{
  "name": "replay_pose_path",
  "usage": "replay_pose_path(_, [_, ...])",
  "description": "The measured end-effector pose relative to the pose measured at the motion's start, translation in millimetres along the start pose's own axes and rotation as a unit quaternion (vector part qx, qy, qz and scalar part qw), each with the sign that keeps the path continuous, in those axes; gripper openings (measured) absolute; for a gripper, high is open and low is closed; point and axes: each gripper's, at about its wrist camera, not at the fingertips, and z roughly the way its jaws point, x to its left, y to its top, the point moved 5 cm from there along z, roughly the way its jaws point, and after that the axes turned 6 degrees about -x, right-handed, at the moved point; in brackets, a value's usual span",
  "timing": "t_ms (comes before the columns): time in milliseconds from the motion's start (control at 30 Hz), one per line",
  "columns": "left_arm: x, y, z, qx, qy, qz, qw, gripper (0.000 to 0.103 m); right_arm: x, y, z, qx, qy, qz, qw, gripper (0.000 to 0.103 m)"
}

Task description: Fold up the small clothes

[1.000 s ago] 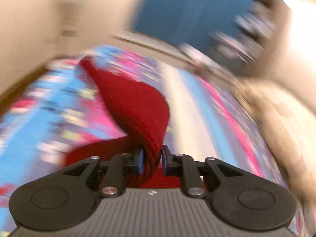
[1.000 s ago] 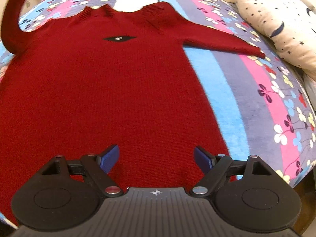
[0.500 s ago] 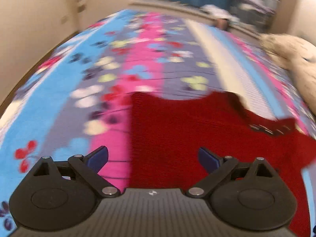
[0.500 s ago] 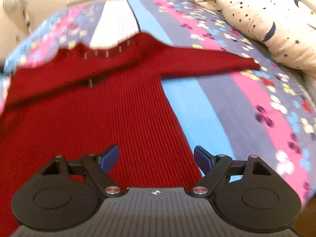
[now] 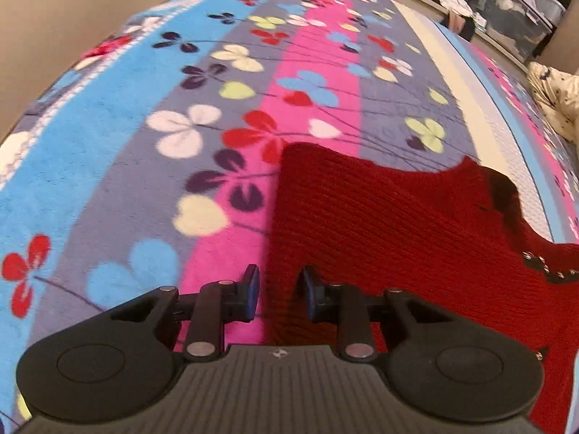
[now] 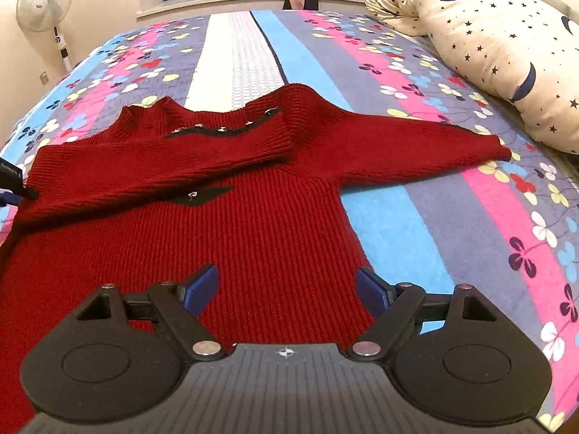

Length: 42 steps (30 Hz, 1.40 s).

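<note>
**Sweater on bed, one sleeve folded in**

Sweater (image 6: 260,238) lies flat on blanket (image 6: 452,217). One sleeve (image 6: 163,159) lies across its chest; the other sleeve (image 6: 416,144) stretches right, toward pillow (image 6: 488,43). Fan (image 6: 45,3) stands beyond bed, far left. Left gripper (image 5: 278,291) straddles sweater's edge; right gripper (image 6: 287,289) hangs over its lower body.

Warm, even indoor light; soft shadows. Left view slightly blurred; fisheye bending strongest from 9 to 3 o'clock.

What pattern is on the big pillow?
Cream with dark stars and crescent moons on the pillow, clearest in the right wrist view.
</note>
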Motion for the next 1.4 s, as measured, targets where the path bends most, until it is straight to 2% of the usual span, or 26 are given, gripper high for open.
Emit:
replay_pose_path(133, [1.3,-0.5,-20.9,0.003,-0.006,0.011,0.9999,0.058,-5.3,2.3,-8.9,-0.004,0.01,0.03,0.999,0.084])
replay_pose_path(200, [1.0,-3.5,-42.3,0.006,-0.012,0.014,0.9998,0.086,-7.8,4.7,-20.8,-0.012,0.017,0.042,0.999,0.084])
replay_pose_path(300, [-1.9,-16.6,-92.4,-0.019,-0.012,0.042,0.9989,0.092,-14.8,6.6,-46.9,-0.027,0.023,0.062,0.997,0.084])
replay_pose_path(433, [-10.7,-58.3,-160.0,-0.004,0.007,0.096,0.9953,0.103,-24.8,-0.4,-92.2,-0.031,0.044,0.102,0.993,0.084])
replay_pose_path(533, [-18.6,-95.5,-208.8,0.012,0.024,0.12,0.9924,0.103,-27.5,-10.9,-129.9,-0.033,0.057,0.11,0.992,0.084])
replay_pose_path(700, [-25.5,-151.3,-287.6,0.029,0.003,0.109,0.9936,0.103,-32.5,-29.9,-190.1,-0.053,0.052,0.094,0.993,0.085])
replay_pose_path(800, [-32.1,-174.6,-322.4,0.031,-0.008,0.119,0.9924,0.103,-35.3,-39.7,-218.5,-0.061,0.055,0.084,0.993,0.085])
replay_pose_path(967, [-39.5,-201.4,-370.0,0.024,0.008,0.141,0.9897,0.103,-42.3,-54.3,-255.7,-0.077,0.052,0.073,0.993,0.085])
replay_pose_path(1133, [-40.8,-204.5,-422.4,-0.008,0.005,0.116,0.9932,0.103,-49.2,-64.2,-284.3,-0.089,0.057,0.077,0.991,0.085])
replay_pose_path(1233, [-45.1,-190.9,-463.0,-0.046,0.03,0.107,0.9928,0.103,-52.9,-66.5,-300.2,-0.098,0.057,0.075,0.991,0.085])
replay_pose_path(1300, [-54.0,-182.1,-489.3,-0.067,0.026,0.118,0.9904,0.103,-56.2,-66.7,-308.8,-0.104,0.056,0.073,0.99,0.085])
replay_pose_path(1400, [-72.9,-175.8,-519.3,-0.069,0.01,0.151,0.9861,0.103,-59.5,-66.4,-318.7,-0.109,0.055,0.068,0.99,0.085])
